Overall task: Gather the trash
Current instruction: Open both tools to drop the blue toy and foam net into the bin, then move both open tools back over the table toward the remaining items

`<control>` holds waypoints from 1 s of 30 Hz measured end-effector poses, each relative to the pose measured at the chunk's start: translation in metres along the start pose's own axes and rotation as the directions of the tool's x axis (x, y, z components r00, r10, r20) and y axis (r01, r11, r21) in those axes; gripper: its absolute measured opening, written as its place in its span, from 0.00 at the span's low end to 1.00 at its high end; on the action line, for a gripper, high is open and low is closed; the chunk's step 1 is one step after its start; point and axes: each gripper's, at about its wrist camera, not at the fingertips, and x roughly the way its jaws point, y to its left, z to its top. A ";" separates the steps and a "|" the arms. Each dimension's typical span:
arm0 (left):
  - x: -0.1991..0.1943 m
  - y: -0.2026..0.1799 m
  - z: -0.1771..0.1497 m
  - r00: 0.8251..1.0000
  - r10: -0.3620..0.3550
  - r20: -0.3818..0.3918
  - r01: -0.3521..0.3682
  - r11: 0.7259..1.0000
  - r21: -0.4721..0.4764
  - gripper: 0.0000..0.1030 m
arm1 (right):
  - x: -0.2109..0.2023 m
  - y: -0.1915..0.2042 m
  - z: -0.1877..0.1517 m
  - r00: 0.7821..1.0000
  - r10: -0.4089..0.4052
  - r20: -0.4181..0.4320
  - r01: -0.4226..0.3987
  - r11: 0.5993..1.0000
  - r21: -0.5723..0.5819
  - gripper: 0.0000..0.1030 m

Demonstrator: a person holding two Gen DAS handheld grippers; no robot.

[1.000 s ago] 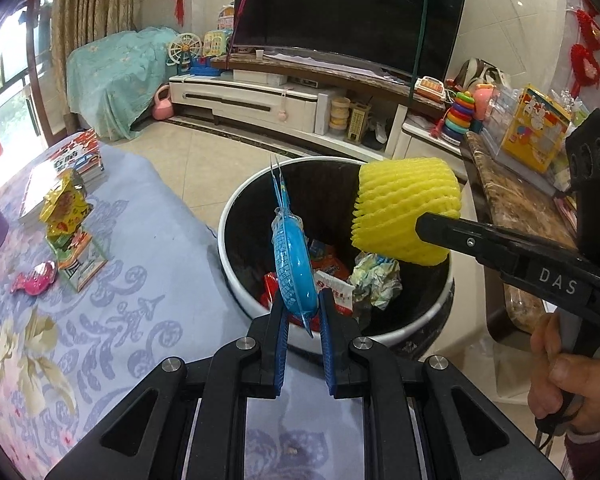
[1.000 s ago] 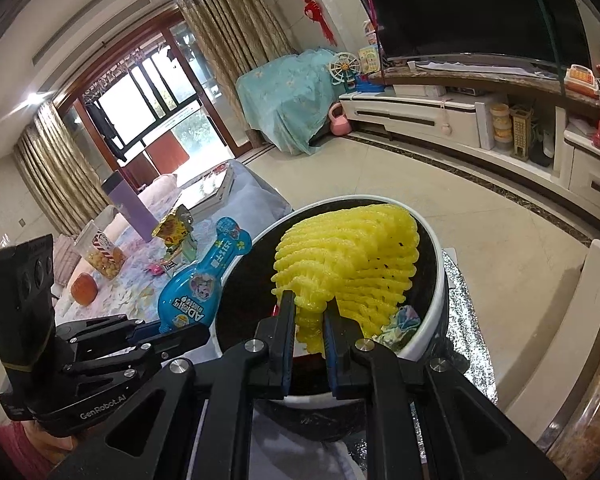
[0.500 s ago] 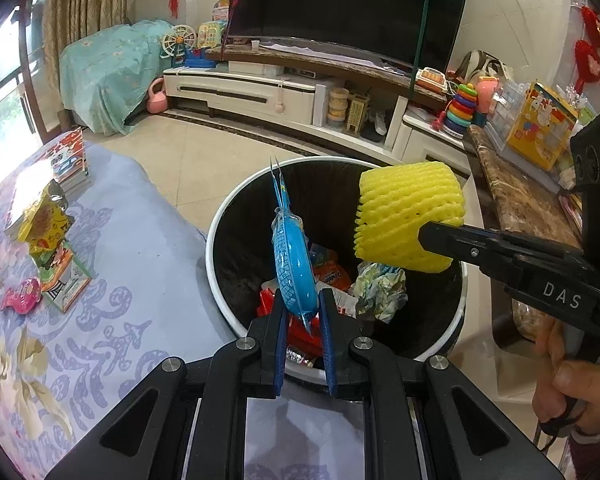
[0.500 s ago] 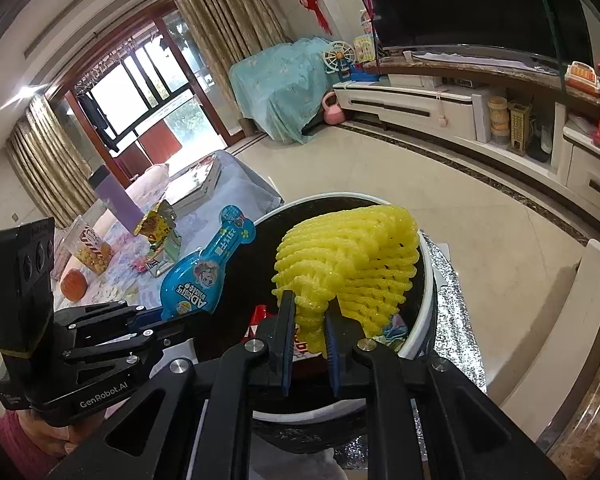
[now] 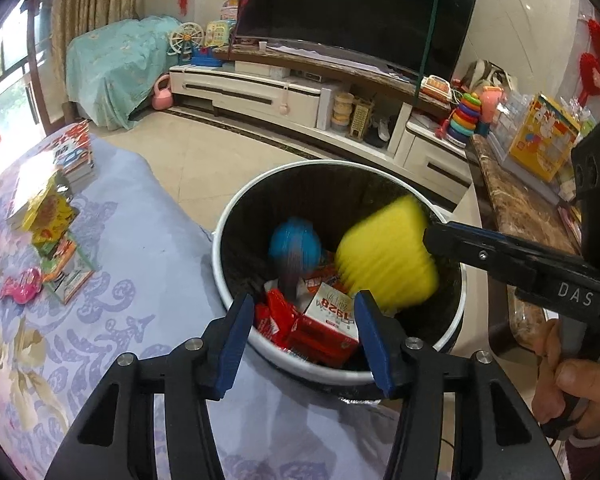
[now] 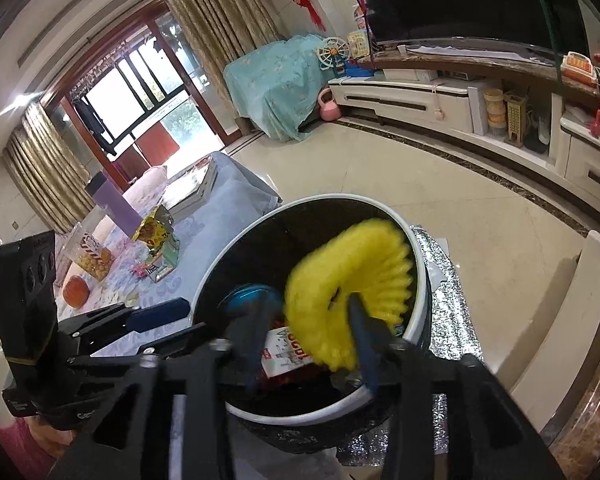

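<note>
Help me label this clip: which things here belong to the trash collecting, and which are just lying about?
Job:
- trash bin
- blue package, dropping in
- yellow foam net, dropping in
- left gripper, right gripper, jaws just opened
- snack wrappers on the table

Lying about:
- television
- stacking rings toy
- pink kettlebell

A home living room: a large television [image 5: 356, 12] over a low white cabinet [image 5: 260, 96], children's toys [image 5: 466, 114], curtains [image 6: 220, 28] and a balcony door [image 6: 140, 92].

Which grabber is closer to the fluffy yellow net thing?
Right. The right gripper has just opened, and the yellow foam net sits blurred between its tips. The left gripper, also just opened, is beside it, apart.
</note>
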 end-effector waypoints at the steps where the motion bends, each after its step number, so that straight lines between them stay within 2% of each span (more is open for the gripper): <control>1: -0.002 0.002 -0.003 1.000 -0.001 0.001 0.001 1.000 -0.009 0.50 | -0.001 0.000 -0.001 1.000 0.000 0.003 0.000 1.000 0.003 0.45; 2: -0.006 0.006 -0.008 1.000 0.000 0.005 0.000 1.000 -0.024 0.50 | -0.002 0.000 -0.002 1.000 -0.001 0.005 0.001 1.000 0.007 0.47; 4: -0.011 0.013 -0.015 1.000 -0.002 0.008 0.003 0.999 -0.048 0.51 | -0.004 0.000 -0.004 1.000 0.002 0.011 -0.002 1.000 0.020 0.66; 6: -0.017 0.022 -0.026 1.000 0.000 0.010 0.001 0.997 -0.078 0.51 | -0.006 0.001 -0.007 1.000 0.009 0.025 -0.010 0.999 0.032 0.77; 9: -0.029 0.037 -0.043 1.000 0.013 0.015 -0.011 0.992 -0.124 0.52 | -0.008 0.008 -0.010 0.999 0.020 0.038 -0.021 0.999 0.044 0.84; 19: -0.074 0.096 -0.095 0.996 0.088 0.018 -0.079 0.955 -0.285 0.53 | 0.003 0.053 -0.016 0.995 0.091 0.047 -0.092 0.996 0.006 0.86; 30: -0.110 0.148 -0.117 0.982 0.188 0.020 -0.165 0.905 -0.392 0.55 | 0.040 0.117 -0.027 0.986 0.164 -0.025 -0.165 0.983 -0.078 0.86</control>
